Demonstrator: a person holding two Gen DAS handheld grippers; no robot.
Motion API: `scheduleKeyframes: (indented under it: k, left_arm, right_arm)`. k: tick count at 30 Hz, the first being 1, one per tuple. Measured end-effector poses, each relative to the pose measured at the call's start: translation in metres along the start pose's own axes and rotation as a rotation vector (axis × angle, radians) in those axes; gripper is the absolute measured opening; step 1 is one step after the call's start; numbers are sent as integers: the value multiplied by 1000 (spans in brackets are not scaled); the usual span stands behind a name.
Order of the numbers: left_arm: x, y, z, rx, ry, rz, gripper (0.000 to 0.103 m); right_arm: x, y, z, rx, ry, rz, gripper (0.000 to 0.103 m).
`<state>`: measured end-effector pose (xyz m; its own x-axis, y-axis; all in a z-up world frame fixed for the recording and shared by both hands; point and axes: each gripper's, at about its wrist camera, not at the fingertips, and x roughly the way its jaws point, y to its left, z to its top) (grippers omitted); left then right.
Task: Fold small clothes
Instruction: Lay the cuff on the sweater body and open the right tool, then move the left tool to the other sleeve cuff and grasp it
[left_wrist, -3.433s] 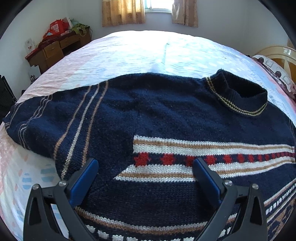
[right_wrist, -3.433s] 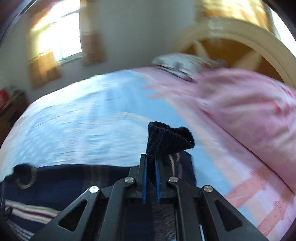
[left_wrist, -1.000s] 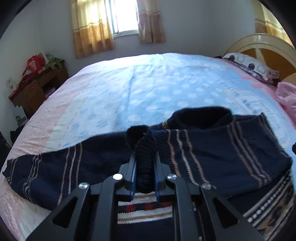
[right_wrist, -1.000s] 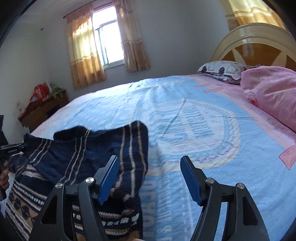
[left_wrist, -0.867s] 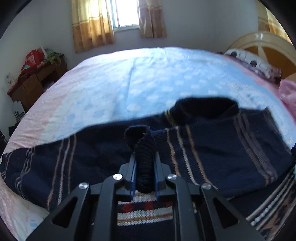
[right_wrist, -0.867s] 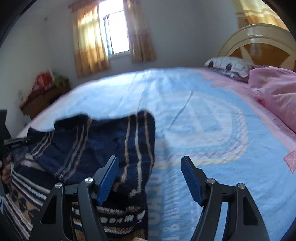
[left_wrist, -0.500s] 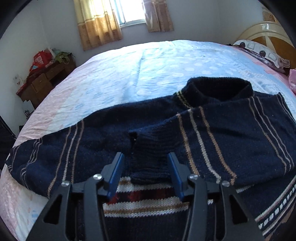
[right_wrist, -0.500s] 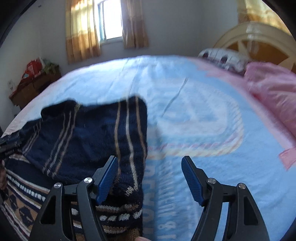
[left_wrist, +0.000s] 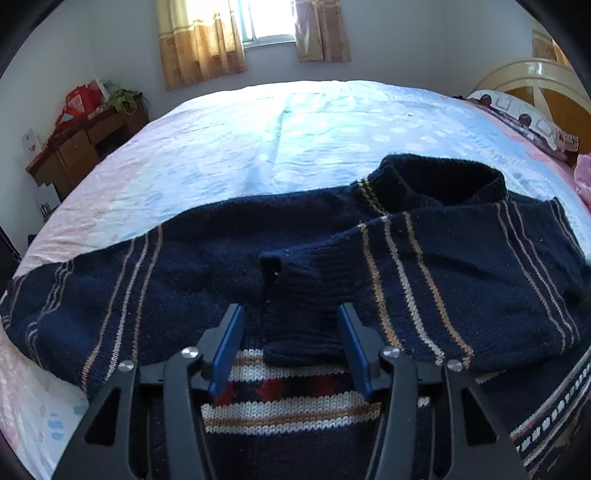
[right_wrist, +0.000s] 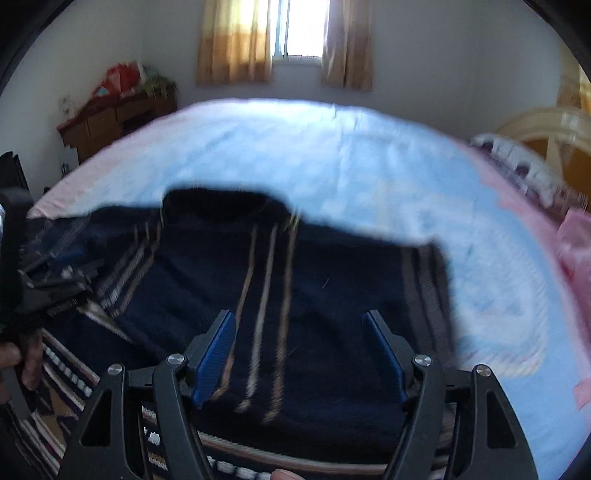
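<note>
Left gripper (left_wrist: 291, 334) jaws opening, sleeve cuff (left_wrist: 301, 295) released between, right gripper (right_wrist: 301, 354) spread wide, empty

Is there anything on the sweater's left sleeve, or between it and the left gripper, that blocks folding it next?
Nothing visible does. The left sleeve lies flat and bare on the bed. The left gripper is opening around the other sleeve's cuff.

The bed (left_wrist: 295, 140) carries a light blue and pink printed sheet. A navy striped sweater (left_wrist: 184, 266) lies flat on it, directly ahead of and beneath both tongs. A patterned pillow (left_wrist: 517, 114) rests at the far right, near the headboard.
</note>
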<state>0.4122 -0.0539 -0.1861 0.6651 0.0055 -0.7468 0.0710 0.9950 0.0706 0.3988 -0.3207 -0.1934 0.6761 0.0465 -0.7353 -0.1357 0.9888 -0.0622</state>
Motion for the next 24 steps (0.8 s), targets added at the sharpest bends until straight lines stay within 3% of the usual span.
scheduleKeyframes:
  k: [1, 3, 5, 7, 9, 12, 14, 18, 24]
  left_arm:
    - [0, 2, 0, -9, 2, -9, 57]
    - [1, 5, 0, -20, 5, -23, 57]
    - [2, 6, 0, -26, 6, -31, 57]
    - [2, 6, 0, -27, 7, -34, 57]
    - [2, 6, -1, -30, 5, -38, 57]
    - [2, 9, -1, -41, 7, -48, 58]
    - [2, 10, -1, -48, 9, -57, 58]
    - [2, 14, -1, -65, 9, -76, 58]
    - [3, 16, -2, -79, 12, -96, 58]
  right_arm:
    - [10, 3, -10, 11, 35, 12, 71]
    - [9, 10, -17, 5, 18, -2, 71]
    - [5, 15, -15, 6, 38, 47, 71]
    - [5, 25, -13, -31, 52, 37, 72]
    - [2, 37, -8, -73, 38, 6, 71]
    - [-5, 52, 7, -47, -5, 37, 72]
    - [0, 70, 17, -67, -22, 20, 72]
    - [28, 102, 28, -123, -19, -100, 72]
    - [39, 115, 21, -77, 23, 4, 72]
